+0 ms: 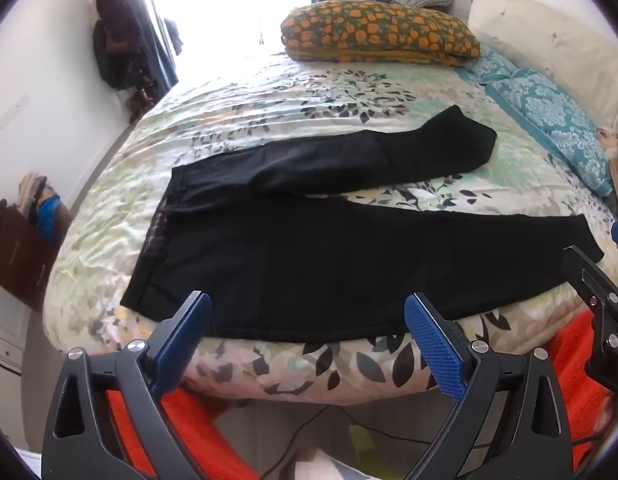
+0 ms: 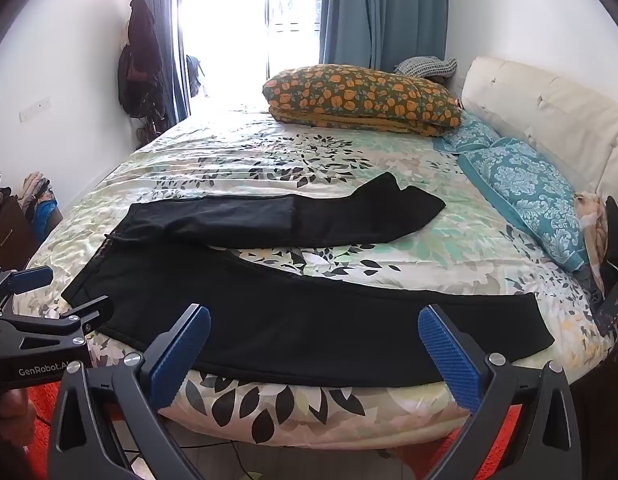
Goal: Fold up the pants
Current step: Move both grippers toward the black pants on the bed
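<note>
Black pants [image 1: 329, 264] lie flat on the floral bedspread [image 1: 269, 100], waistband to the left, the two legs spread apart to the right. The near leg runs along the bed's front edge; the far leg angles toward the pillows. They also show in the right wrist view [image 2: 309, 328]. My left gripper [image 1: 309, 312] is open and empty, hovering just before the near edge of the pants by the hip. My right gripper [image 2: 313, 332] is open and empty over the near leg's front edge. Each gripper shows at the side of the other view.
An orange-flowered pillow [image 2: 361, 96] and teal patterned pillows [image 2: 525, 196] lie at the head by the cream headboard [image 2: 549, 108]. An orange rug [image 1: 141, 420] and cables lie on the floor below. Clothes hang on the left wall [image 2: 141, 64].
</note>
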Available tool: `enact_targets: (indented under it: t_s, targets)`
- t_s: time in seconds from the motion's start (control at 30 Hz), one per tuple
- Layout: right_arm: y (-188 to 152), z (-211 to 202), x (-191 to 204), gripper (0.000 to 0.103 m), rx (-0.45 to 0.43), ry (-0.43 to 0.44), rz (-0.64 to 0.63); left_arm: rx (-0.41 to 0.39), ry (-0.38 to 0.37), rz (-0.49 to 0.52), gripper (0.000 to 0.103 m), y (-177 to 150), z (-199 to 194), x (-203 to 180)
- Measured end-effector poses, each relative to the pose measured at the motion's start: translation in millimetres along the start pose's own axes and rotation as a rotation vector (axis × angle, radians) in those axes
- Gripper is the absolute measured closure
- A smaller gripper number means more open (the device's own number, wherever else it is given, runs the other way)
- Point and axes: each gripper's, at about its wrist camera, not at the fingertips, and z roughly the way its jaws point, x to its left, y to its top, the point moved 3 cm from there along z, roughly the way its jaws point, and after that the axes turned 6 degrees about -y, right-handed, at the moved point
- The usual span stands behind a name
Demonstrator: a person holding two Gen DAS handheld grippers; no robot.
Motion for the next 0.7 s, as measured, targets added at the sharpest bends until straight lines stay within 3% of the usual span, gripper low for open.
enact_targets:
  t_s: [0.33,0.7]
  targets:
    - [-10.2,13.9,8.3,0.000,0.033,0.012,-0.026,-0.019,-0.018,0.018,0.005,-6.8,-1.1,-5.4]
    - [-21.7,28.9,-2.5,0.000,0.078,0.020,0.007,0.016,-0.047,-0.001,0.005,-10.4,6.7,-9.5]
